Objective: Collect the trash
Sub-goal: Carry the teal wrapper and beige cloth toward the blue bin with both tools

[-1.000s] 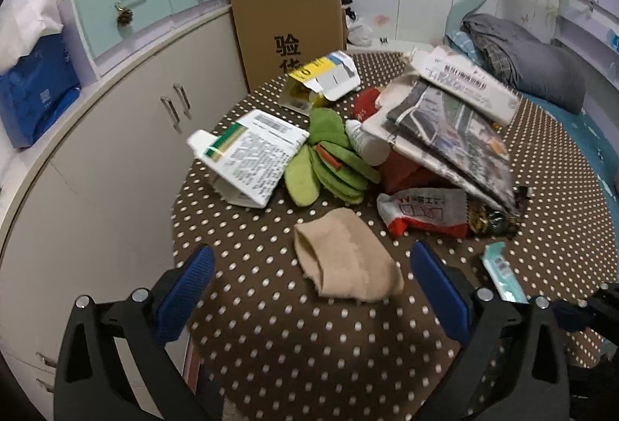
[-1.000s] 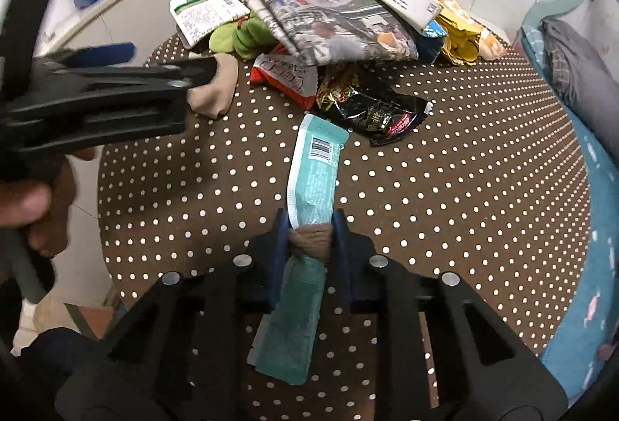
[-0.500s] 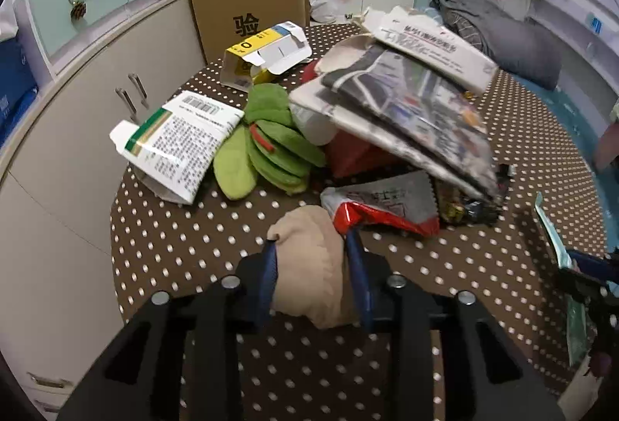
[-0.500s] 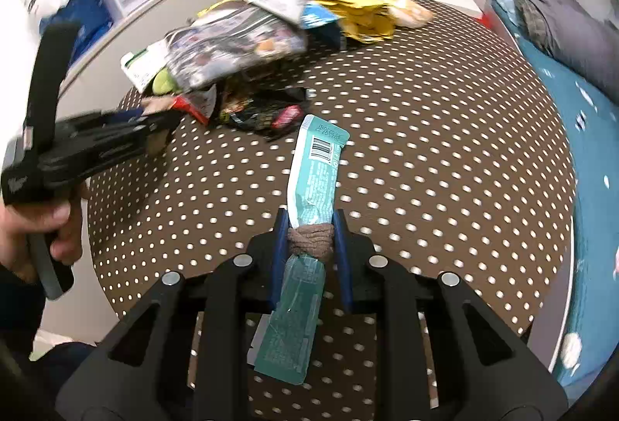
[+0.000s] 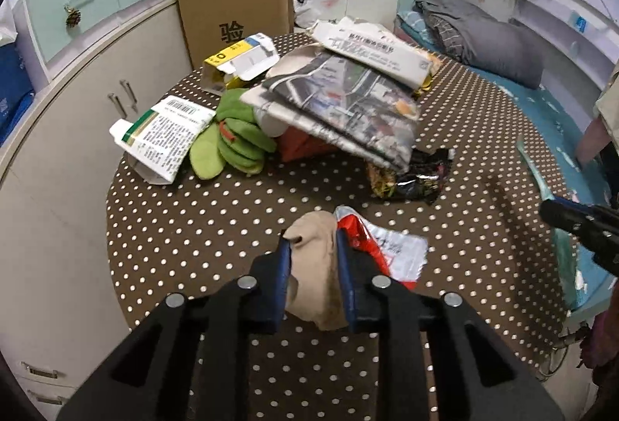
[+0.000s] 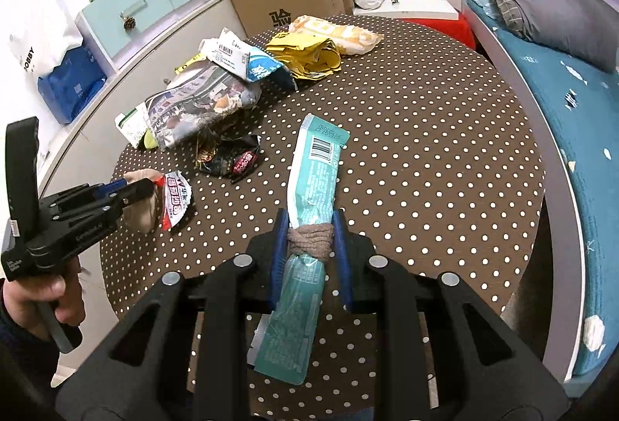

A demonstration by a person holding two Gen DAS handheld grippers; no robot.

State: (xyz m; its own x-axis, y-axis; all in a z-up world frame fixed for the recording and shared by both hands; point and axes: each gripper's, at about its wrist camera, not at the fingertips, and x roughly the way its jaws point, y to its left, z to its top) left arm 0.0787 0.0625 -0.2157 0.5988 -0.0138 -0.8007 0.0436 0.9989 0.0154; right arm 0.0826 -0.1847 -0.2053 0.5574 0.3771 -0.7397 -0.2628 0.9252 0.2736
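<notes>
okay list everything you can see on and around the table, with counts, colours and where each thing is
table: one, brown with white dots, centre
beige sock: one, in left gripper
red-white wrapper: one, against left gripper
teal wrapper: one, in right gripper
black snack bag: one, mid-table
newspaper: one stack, atop pile
green gloves: a bundle, far left
white-green box: one, left edge
yellow bags: a heap, far side
cardboard box: one, brown, behind table
left gripper: shut
right gripper: shut

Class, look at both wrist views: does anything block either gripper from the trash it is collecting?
Nothing visible does. The left gripper is already shut on the beige sock, and the right gripper is shut on the teal wrapper. No bin is in view.
</notes>
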